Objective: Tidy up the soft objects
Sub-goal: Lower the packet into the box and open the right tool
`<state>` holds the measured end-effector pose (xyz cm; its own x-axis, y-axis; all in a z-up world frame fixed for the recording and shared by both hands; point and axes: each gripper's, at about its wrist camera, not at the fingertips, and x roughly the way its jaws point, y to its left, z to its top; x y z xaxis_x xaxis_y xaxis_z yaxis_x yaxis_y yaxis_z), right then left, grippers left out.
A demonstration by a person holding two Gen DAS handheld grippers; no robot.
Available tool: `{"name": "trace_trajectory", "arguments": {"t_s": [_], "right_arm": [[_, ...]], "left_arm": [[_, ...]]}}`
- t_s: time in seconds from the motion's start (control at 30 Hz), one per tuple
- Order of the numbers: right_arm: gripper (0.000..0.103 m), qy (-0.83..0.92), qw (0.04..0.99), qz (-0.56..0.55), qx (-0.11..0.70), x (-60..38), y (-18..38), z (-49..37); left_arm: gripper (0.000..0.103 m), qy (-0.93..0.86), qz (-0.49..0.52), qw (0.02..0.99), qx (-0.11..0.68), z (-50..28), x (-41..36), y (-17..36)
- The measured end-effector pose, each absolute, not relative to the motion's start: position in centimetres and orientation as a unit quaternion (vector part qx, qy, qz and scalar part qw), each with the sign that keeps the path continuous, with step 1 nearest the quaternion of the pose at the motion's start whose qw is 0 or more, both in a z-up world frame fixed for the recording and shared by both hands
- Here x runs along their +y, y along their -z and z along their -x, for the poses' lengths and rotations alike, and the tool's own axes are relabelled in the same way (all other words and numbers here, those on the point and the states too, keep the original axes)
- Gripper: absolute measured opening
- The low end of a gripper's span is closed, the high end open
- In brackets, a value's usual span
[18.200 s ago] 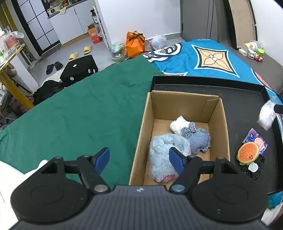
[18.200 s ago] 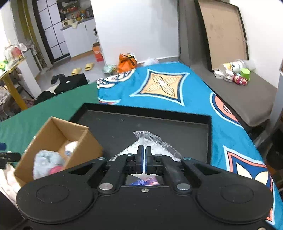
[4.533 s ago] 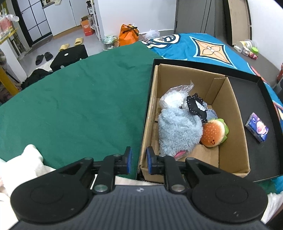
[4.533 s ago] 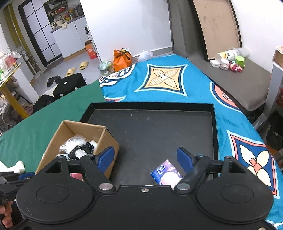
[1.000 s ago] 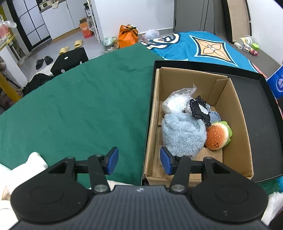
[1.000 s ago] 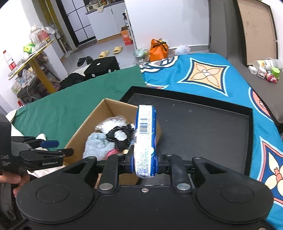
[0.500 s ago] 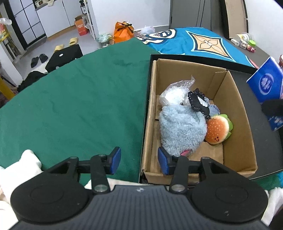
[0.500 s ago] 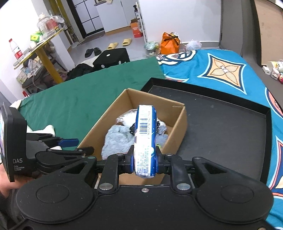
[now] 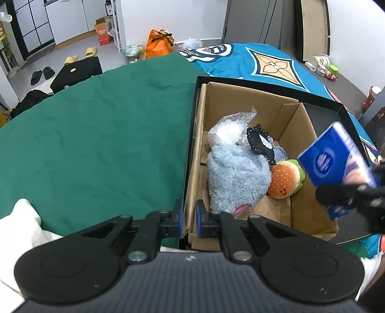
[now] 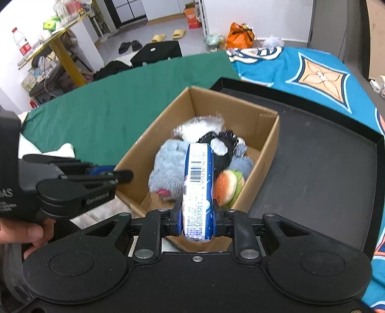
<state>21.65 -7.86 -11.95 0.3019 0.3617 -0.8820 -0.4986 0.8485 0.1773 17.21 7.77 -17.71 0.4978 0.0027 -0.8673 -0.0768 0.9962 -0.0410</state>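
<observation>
While the left tongs (image 9: 188,218) are pinching the cardboard box (image 9: 310,127) wall to steady it, the right tongs (image 10: 197,220) are gripping a blue tissue pack (image 10: 198,187) above the plush burger (image 10: 227,185), probably for dropping inside.

White walls (image 9: 197,16) and a pale grey floor (image 10: 168,42) frame the room. A yellow-legged table (image 10: 63,51) crowded with clutter stands at left. White cabinets (image 9: 69,21) line the far wall, with yellow slippers (image 10: 168,35), black sandals (image 9: 42,74) and an orange bag (image 9: 160,43) on the floor.
</observation>
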Motion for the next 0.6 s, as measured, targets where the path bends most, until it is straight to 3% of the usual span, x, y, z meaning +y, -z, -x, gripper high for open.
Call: {"name": "trace_trajectory", "arguments": {"t_s": [0.6], "right_arm": [[0.024,-0.267,0.806,0.058,0.525,-8.18,11.68,-21.50]], "left_arm": [[0.010,-0.021,0.043,0.865,0.499,-17.05,8.12,17.65]]}}
